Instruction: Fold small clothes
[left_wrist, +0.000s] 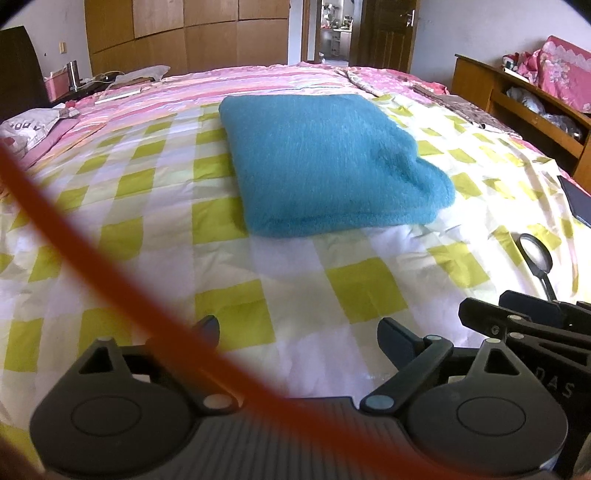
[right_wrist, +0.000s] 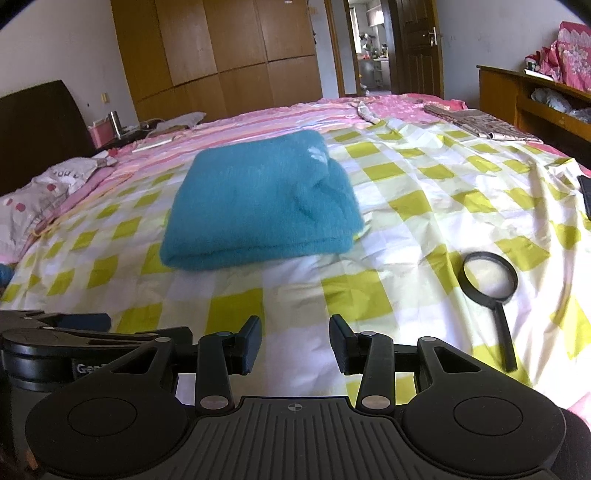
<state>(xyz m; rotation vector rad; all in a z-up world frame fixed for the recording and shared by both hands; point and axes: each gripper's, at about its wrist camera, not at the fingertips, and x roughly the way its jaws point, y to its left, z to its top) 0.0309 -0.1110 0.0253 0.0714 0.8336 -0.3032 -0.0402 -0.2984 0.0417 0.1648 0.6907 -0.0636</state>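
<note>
Left gripper: jaws spread wide, nothing between them, held over the checked sheet. An orange cable crosses its view, blurred. Right gripper: jaws partly apart, empty, also over bare sheet. The two grippers sit side by side, near each other. The folded teal garment lies flat on the sheet ahead of both, apart from the fingertips. A black magnifying glass rests to the right of the garment, well clear of it.
</note>
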